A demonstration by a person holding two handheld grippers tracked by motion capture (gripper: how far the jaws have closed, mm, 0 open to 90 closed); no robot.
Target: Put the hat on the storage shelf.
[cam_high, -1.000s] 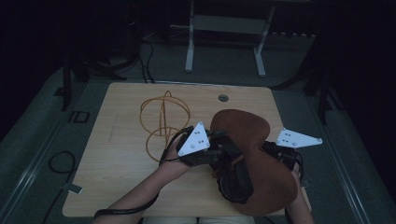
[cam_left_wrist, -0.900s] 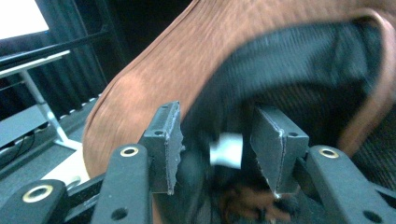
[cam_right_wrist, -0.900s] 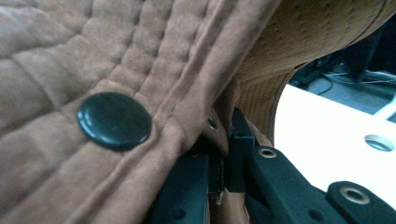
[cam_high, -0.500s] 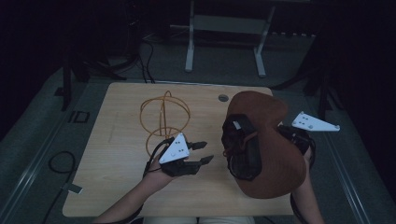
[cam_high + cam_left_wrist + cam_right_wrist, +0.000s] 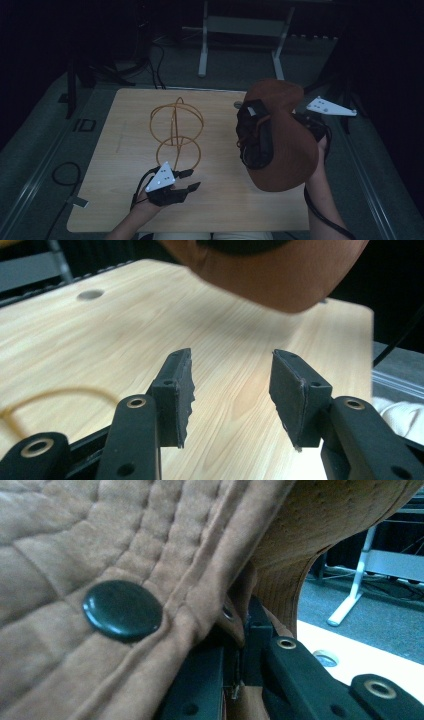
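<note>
Over the bench's right side: brown hat (image 5: 285,145), held up clear of the bench (image 5: 125,125).
Right gripper (image 5: 240,655): fingers clamped on the hat's edge (by a dark button (image 5: 121,610)).
Left gripper (image 5: 186,180): low, fingers apart, empty.
Wire stand (image 5: 176,132): upright, free.
Advice: keep the grip firm, centre the crown over the stand's top loop, lower gently.
</note>
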